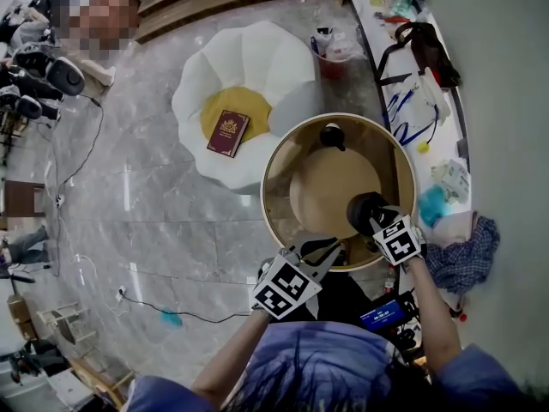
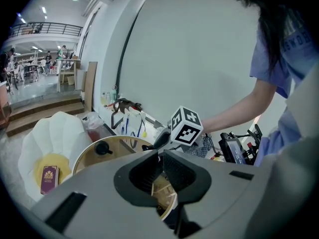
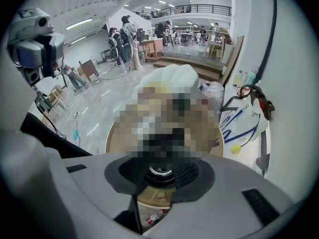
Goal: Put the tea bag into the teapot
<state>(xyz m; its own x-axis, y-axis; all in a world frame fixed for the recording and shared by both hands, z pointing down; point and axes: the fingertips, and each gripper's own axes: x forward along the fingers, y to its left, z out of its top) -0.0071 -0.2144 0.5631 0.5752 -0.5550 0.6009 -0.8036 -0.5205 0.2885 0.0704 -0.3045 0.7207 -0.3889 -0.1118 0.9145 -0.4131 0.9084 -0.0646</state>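
Likely done: tea bag unseen, probably in teapot (image 1: 364, 210); right gripper (image 3: 162, 175) spread empty above; left gripper (image 2: 161, 158) closed; lid (image 1: 332, 136) off, tray (image 1: 276, 166) 12 o'clock

**Open-plan hall used as a workspace**

A polished grey marble floor (image 1: 154, 221) runs to wide wooden steps (image 3: 187, 62) under a black-railed upper gallery (image 3: 199, 8). People work at desks (image 3: 130, 34) in the background. A loose black cable (image 1: 81, 157) and black camera equipment (image 1: 39, 71) lie along the edge.

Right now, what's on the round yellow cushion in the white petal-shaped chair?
A maroon booklet with a gold emblem lies on the yellow cushion; the patch beneath it is hidden.
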